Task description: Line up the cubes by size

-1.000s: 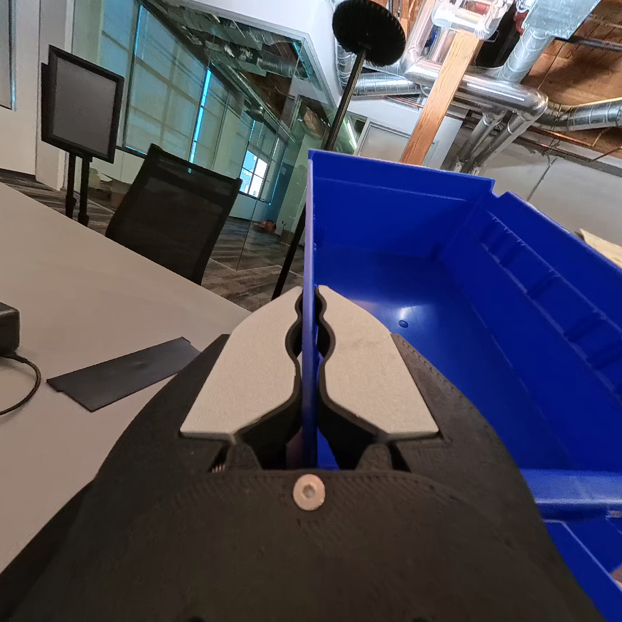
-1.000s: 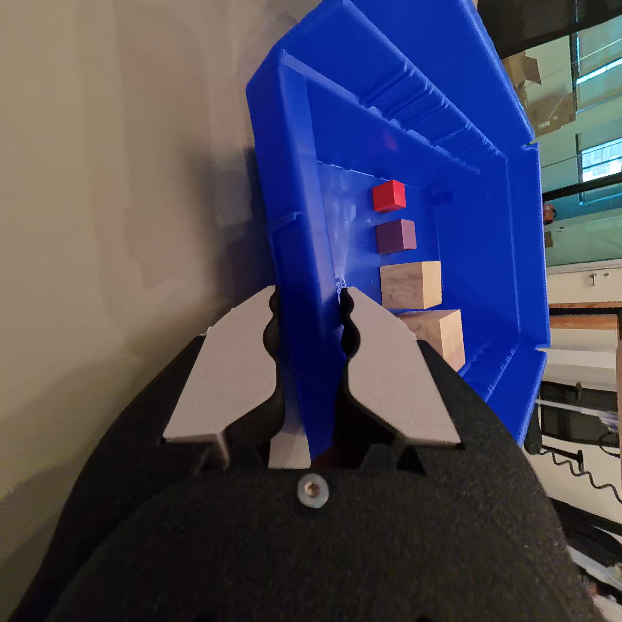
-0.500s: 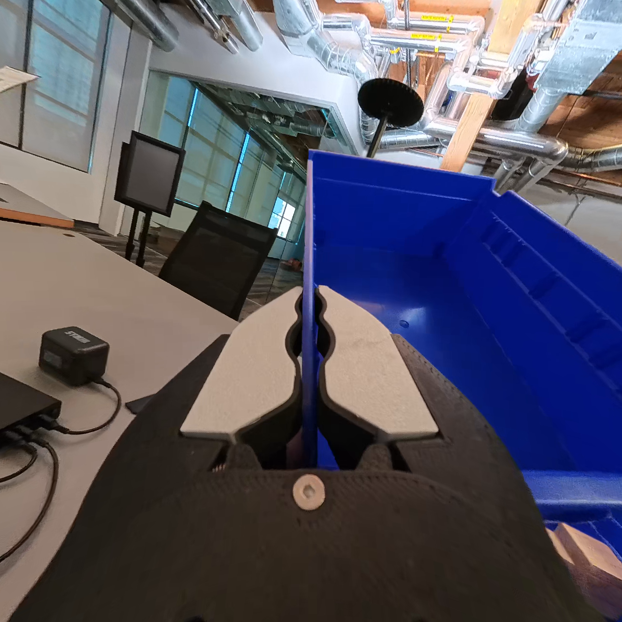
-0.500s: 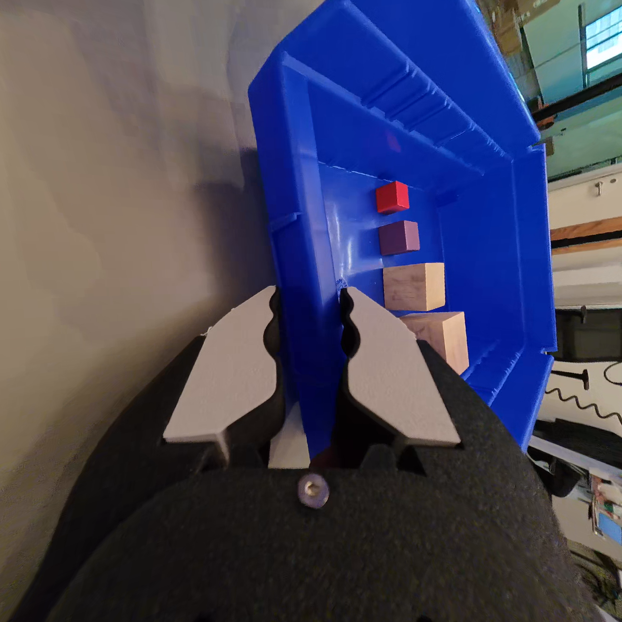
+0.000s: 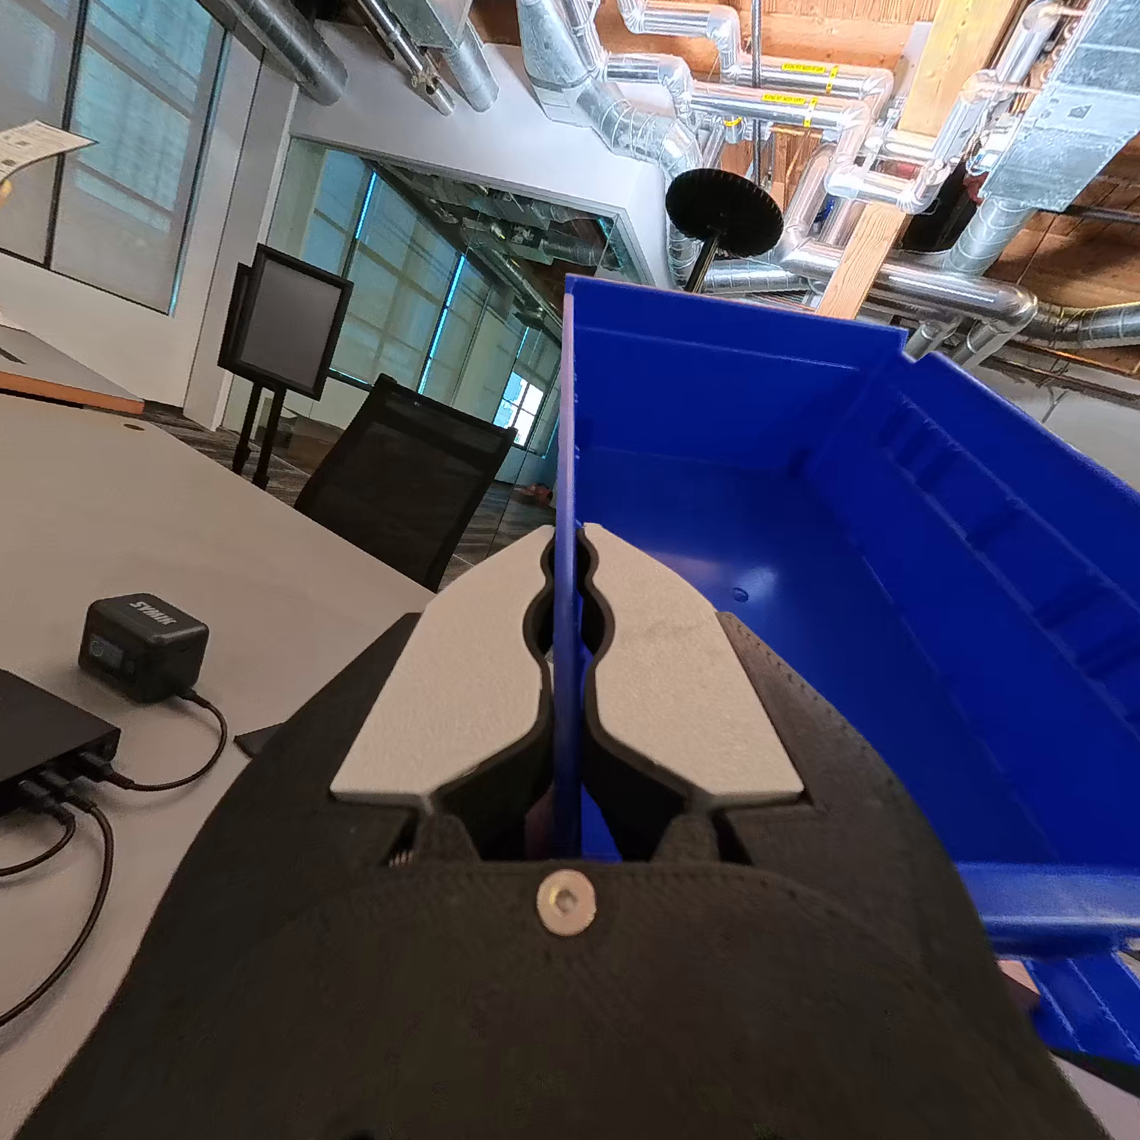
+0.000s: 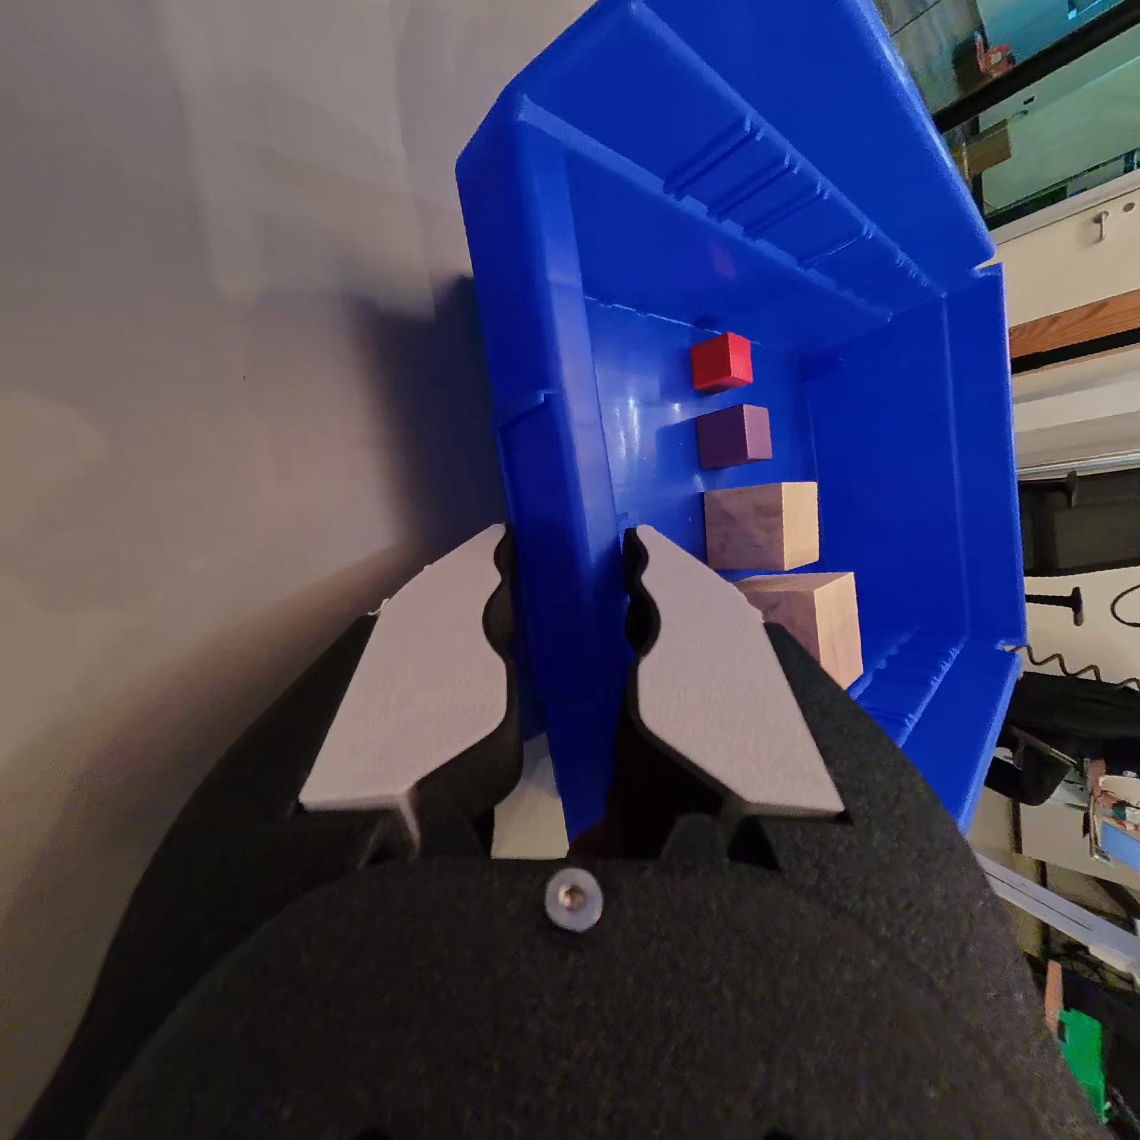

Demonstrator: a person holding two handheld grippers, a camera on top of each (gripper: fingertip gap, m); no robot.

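Both grippers clench the blue bin [image 6: 709, 247]: left gripper [image 5: 566, 536] on a thin side wall, right gripper [image 6: 564, 536] on a thick rim. Four cubes [image 6: 762, 524] sit inside, ordered by size; keeping the bin level should preserve their line.

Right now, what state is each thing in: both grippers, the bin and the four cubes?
Left gripper: shut on a thin wall of the blue bin.
Right gripper: shut on a thick bin wall.
Blue bin: held by both grippers.
Red cube: in the bin, row's far end.
Purple cube: next, apart.
Smaller wooden cube: third.
Larger wooden cube: nearest, partly hidden.
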